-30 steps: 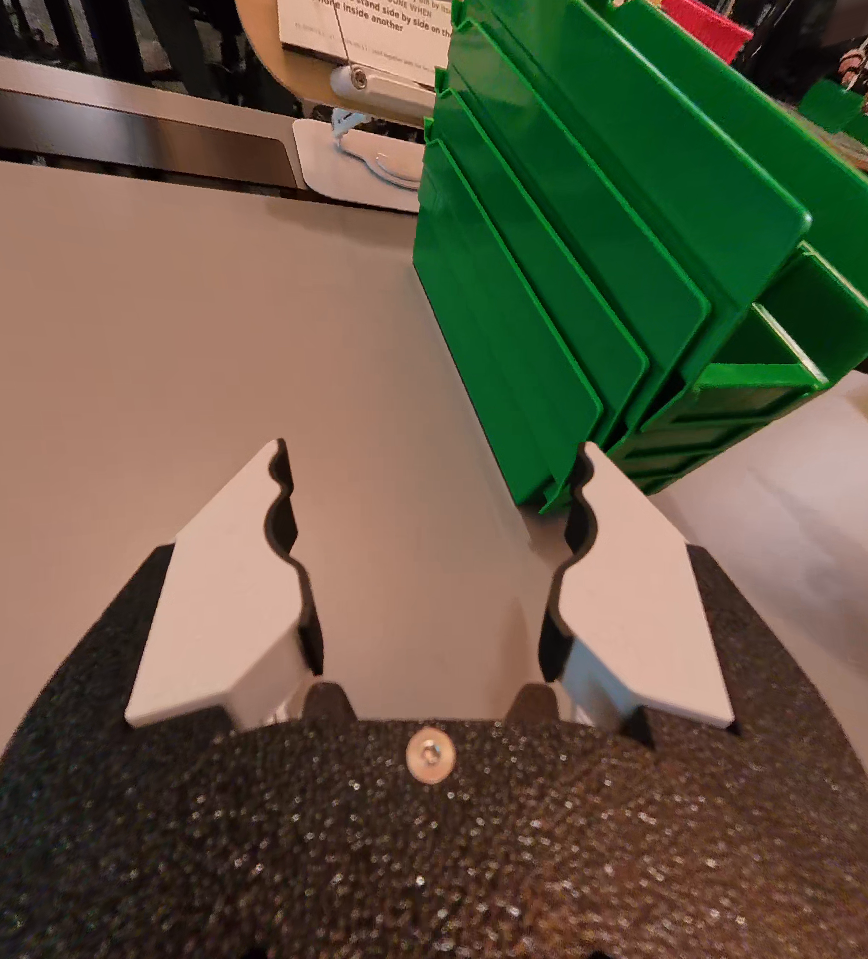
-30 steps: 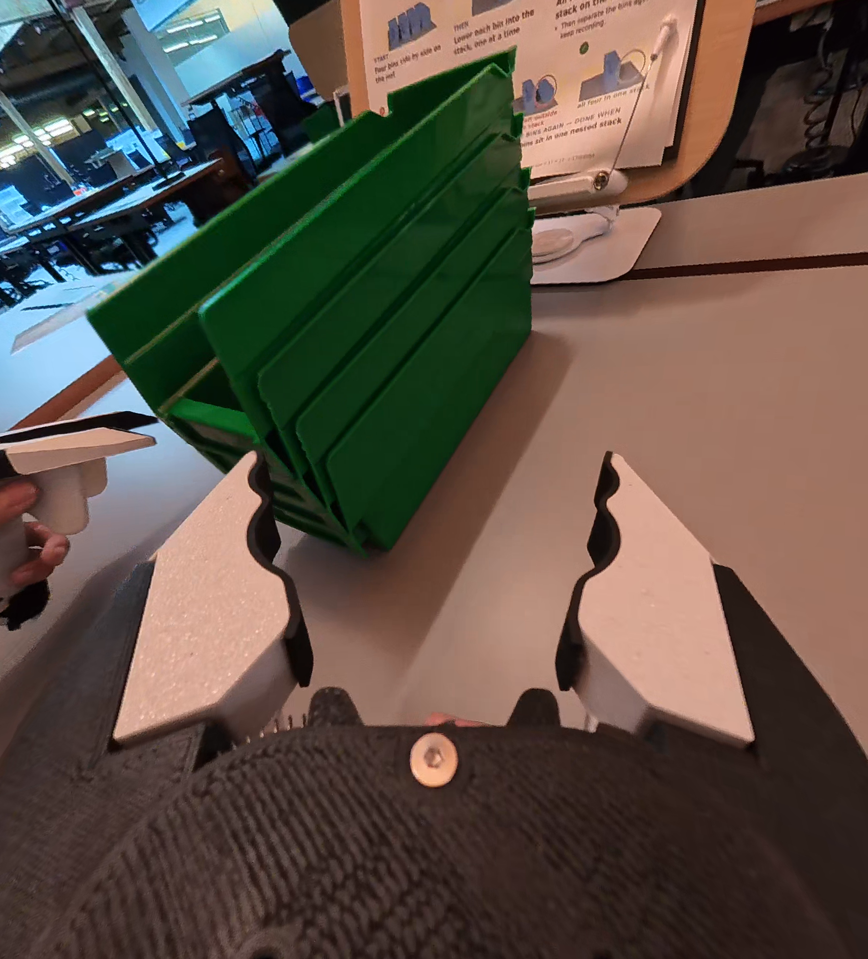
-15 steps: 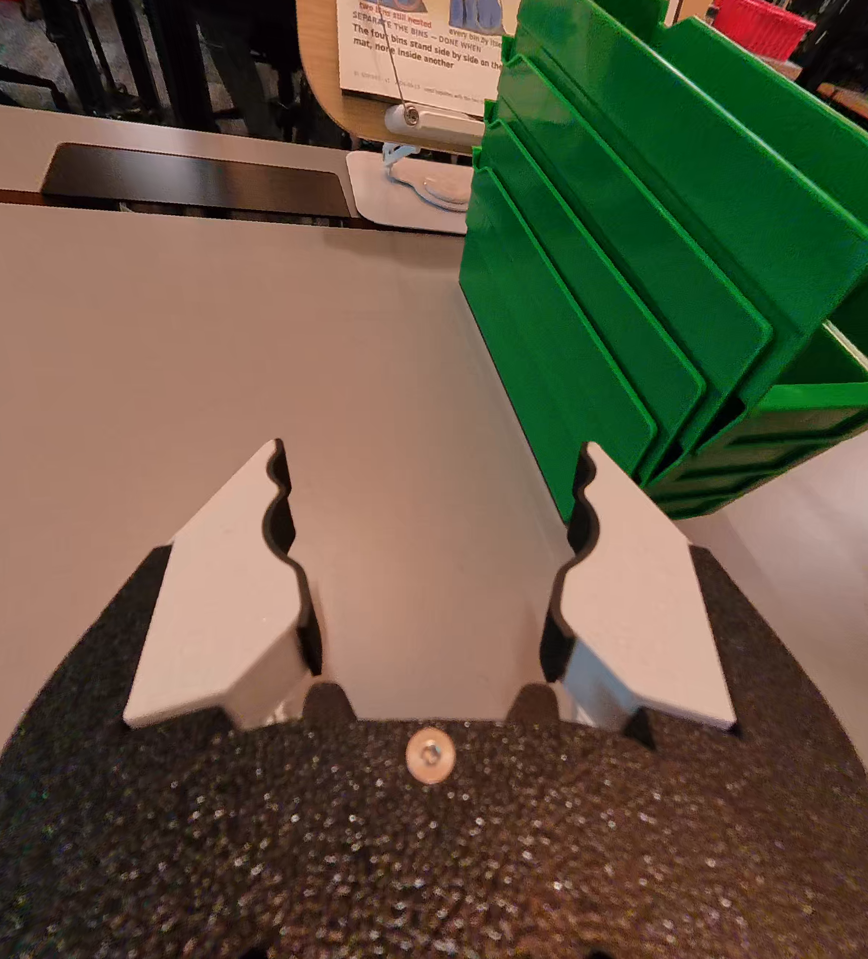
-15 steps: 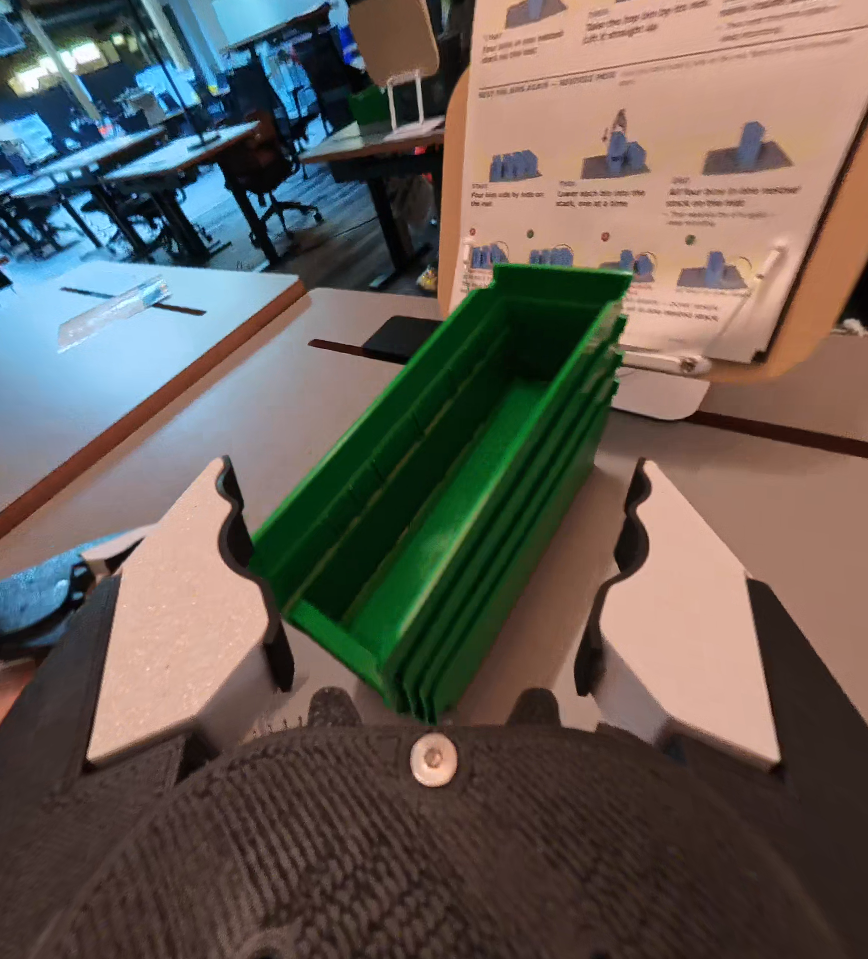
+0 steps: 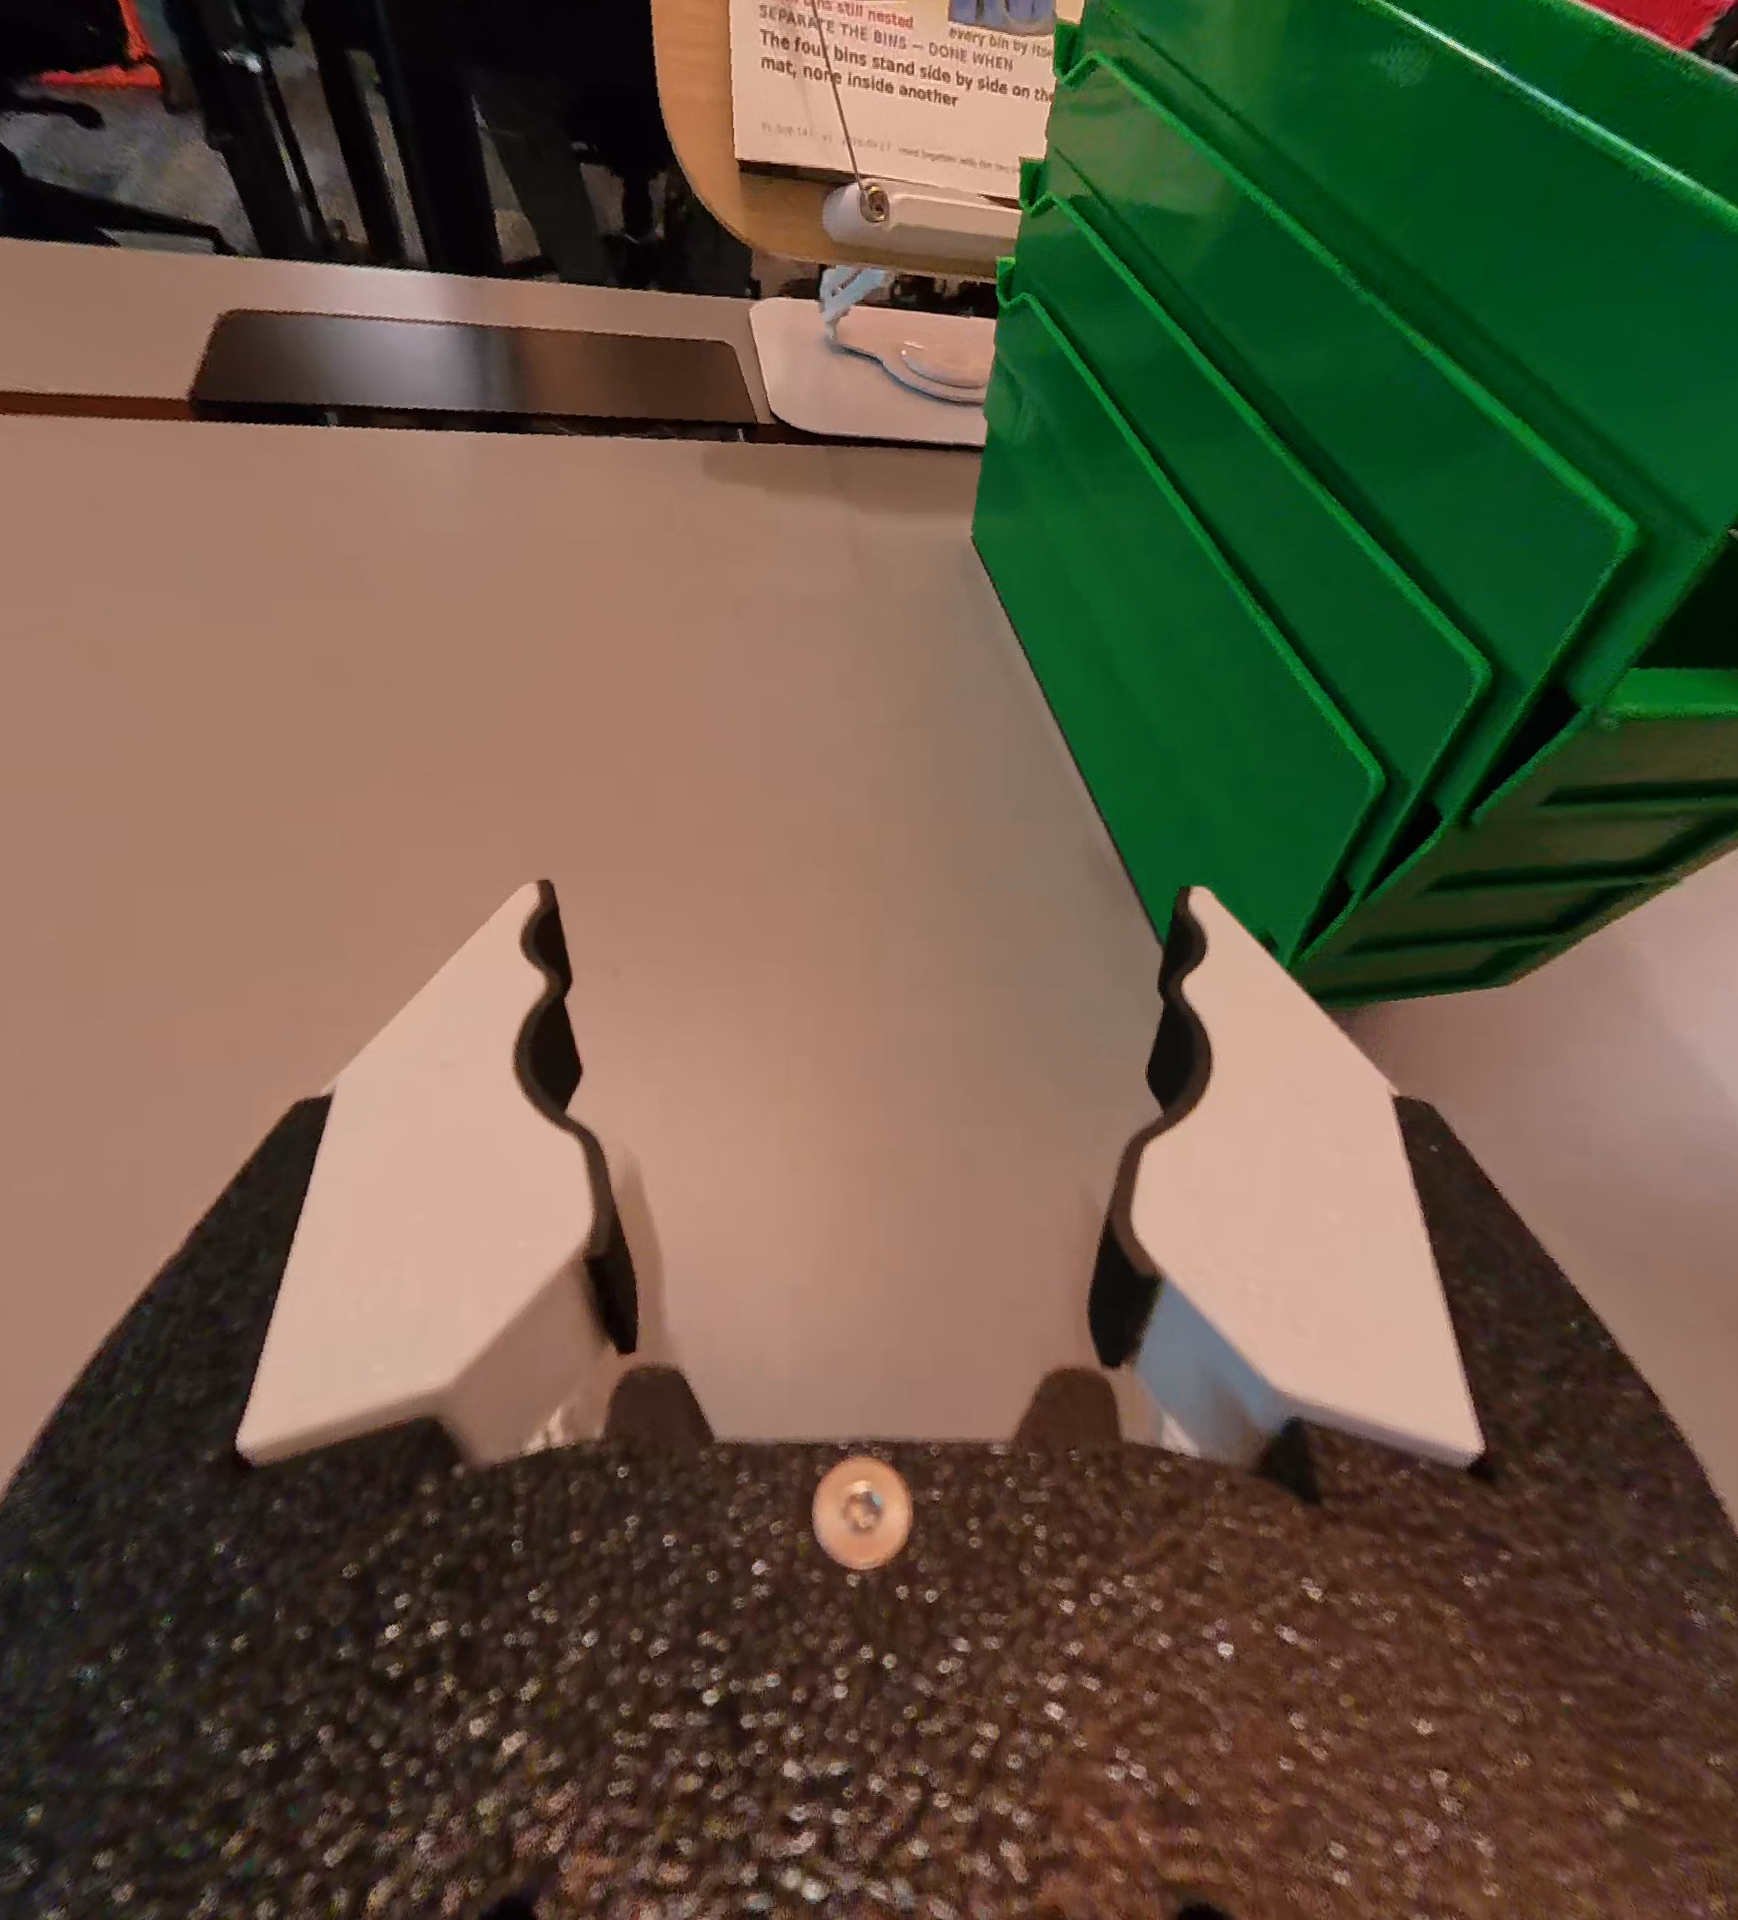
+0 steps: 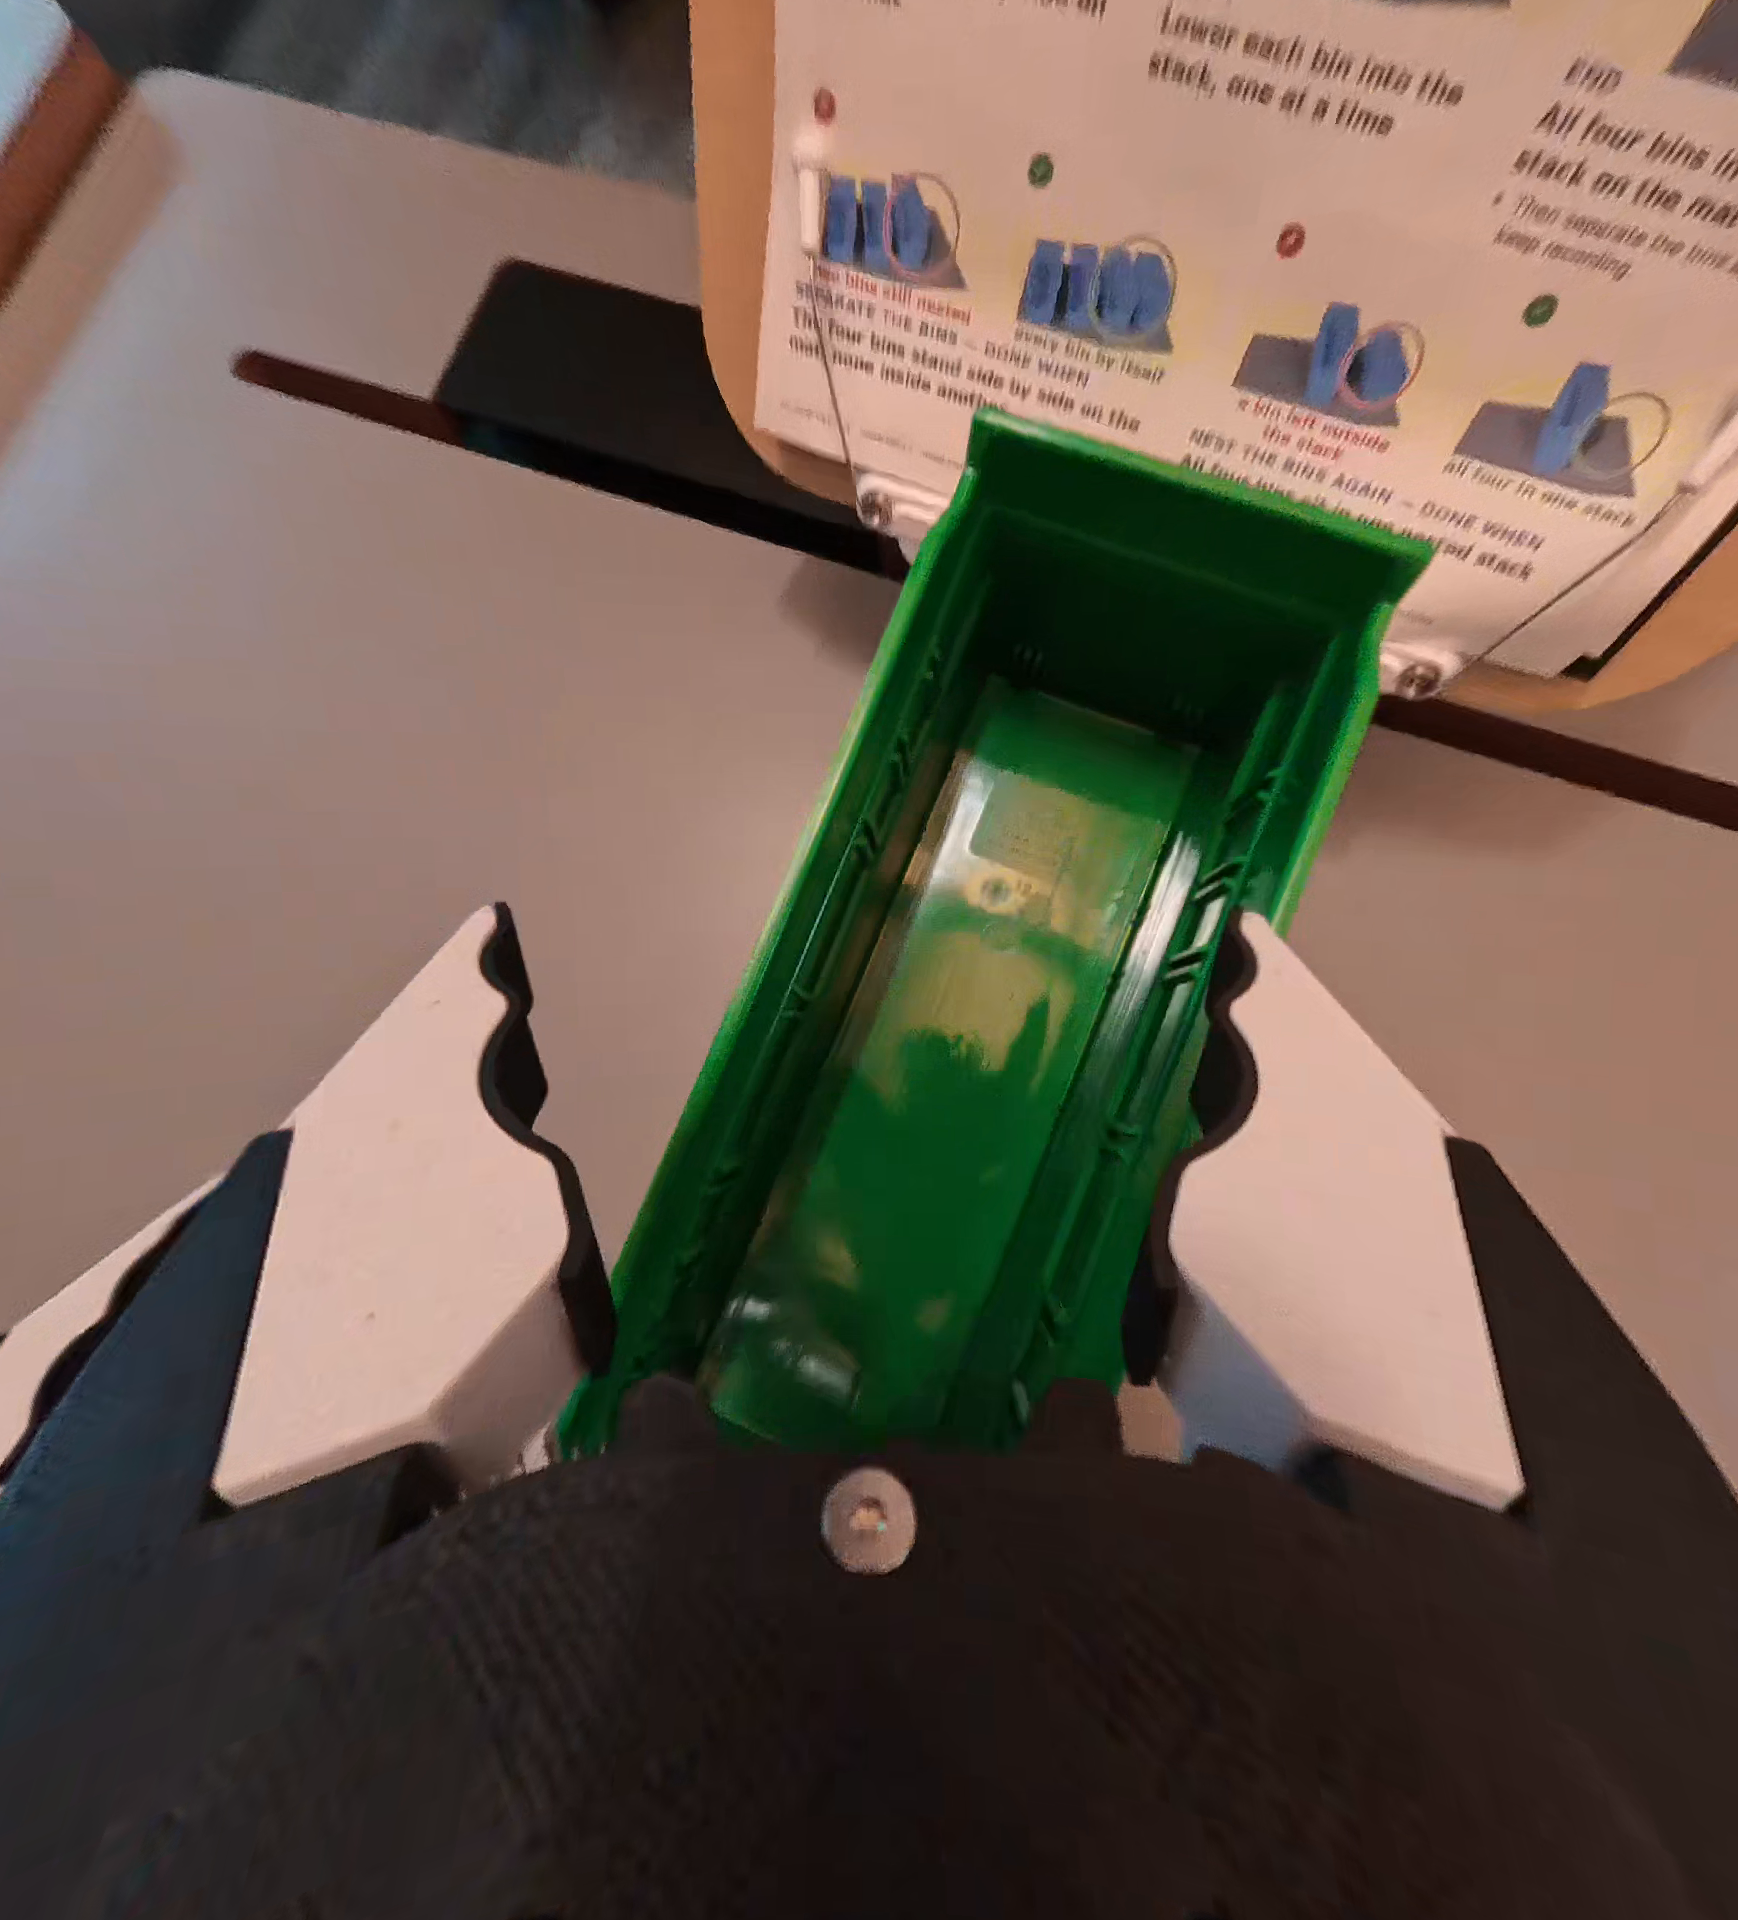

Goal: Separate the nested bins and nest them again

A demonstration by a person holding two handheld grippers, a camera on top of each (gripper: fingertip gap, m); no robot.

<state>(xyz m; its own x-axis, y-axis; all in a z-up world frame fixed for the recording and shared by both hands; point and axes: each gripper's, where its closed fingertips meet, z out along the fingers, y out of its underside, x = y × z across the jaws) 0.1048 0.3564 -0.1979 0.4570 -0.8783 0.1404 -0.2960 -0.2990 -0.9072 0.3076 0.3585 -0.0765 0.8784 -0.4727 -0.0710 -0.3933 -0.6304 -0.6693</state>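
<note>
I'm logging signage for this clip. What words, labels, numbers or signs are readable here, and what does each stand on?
Sheet on the board behind the bins: printed lines, blue pictures, red and green dots; partly legible, but I don't repeat wording.
Top bin, floor: a moulded mark, too blurred to read.
Table, left claw, right claw: no writing.
</note>
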